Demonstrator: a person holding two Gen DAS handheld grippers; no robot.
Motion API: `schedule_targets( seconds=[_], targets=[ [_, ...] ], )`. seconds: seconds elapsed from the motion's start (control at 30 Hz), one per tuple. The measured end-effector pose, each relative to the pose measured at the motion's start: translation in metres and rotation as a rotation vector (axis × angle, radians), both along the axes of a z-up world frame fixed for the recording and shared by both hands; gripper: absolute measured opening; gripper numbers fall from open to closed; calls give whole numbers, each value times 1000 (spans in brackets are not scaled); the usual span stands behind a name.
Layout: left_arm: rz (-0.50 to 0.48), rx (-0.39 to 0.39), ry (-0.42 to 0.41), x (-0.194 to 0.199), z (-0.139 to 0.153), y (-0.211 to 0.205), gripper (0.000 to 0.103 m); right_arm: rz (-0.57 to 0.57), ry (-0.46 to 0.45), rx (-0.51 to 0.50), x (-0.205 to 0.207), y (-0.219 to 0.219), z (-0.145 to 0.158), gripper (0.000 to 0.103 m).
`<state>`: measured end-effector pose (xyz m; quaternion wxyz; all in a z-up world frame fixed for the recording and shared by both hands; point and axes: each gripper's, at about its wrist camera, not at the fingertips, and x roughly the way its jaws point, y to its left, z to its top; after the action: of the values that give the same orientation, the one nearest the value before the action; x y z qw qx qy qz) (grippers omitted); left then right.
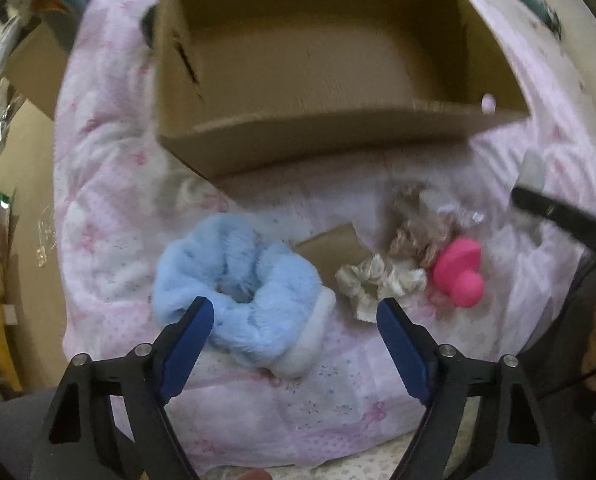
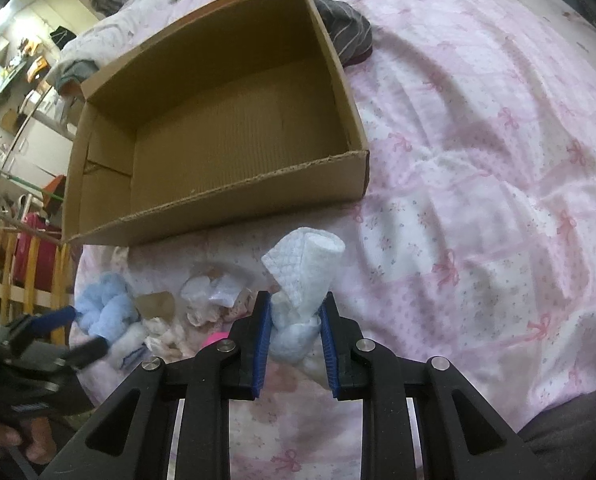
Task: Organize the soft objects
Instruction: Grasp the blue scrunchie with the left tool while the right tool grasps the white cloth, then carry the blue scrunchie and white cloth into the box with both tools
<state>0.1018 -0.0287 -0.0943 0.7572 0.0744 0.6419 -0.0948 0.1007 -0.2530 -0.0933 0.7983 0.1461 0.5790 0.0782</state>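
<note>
Scrunchie, fluffy blue (image 1: 237, 280), lies on the bed near the cardboard box (image 1: 310, 136), directly under the left gripper (image 1: 295, 312), jaws wide; right gripper (image 2: 295, 320) clamps a white cloth (image 2: 302, 280).

Pink bow-print quilt (image 2: 478, 160) — cluttered shelves (image 2: 21, 60)

Dim, warm indoor light; the left wrist view is motion-blurred, both bowed and black-cornered by fisheye.
</note>
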Motion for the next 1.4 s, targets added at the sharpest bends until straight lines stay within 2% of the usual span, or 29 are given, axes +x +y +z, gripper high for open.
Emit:
schedule_targets(
  seconds=[0.1,0.2,0.27,0.37,0.47,0.6,0.7,0.8,0.87,1.0,1.1,1.23,1.4],
  targets=[
    [-54,102,25,2,-21,-7,82,-6,-10,-7,-3,-3,2,25],
    [-95,136,44,1,-32,-10,77,-10,-15,-5,-6,-6,3,25],
    [-91,149,39,1,-35,-5,44,-12,-16,0,-5,-5,2,25],
    [-31,88,23,7,-25,11,35,-19,-25,8,-6,-7,4,25],
    [22,47,-27,9,-2,27,35,-31,-35,21,-8,-12,7,25],
    [130,-122,-90,16,44,56,35,-58,-33,48,-11,-21,10,25],
    [212,-182,-100,21,60,76,35,-74,-38,74,-13,-26,11,25],
    [274,-161,-129,21,63,89,35,-65,-47,86,-16,-24,15,25],
    [288,-107,-149,19,58,87,35,-47,-61,96,-19,-21,19,25],
    [340,-114,-124,12,44,88,34,21,-86,140,-25,-9,26,25],
    [326,-73,-145,7,45,81,34,70,-118,160,-29,0,33,25],
    [323,-61,-153,9,43,78,34,115,-122,151,-35,12,35,25],
    [288,-34,-230,8,62,66,34,137,-130,160,-34,22,39,25]
  ],
)
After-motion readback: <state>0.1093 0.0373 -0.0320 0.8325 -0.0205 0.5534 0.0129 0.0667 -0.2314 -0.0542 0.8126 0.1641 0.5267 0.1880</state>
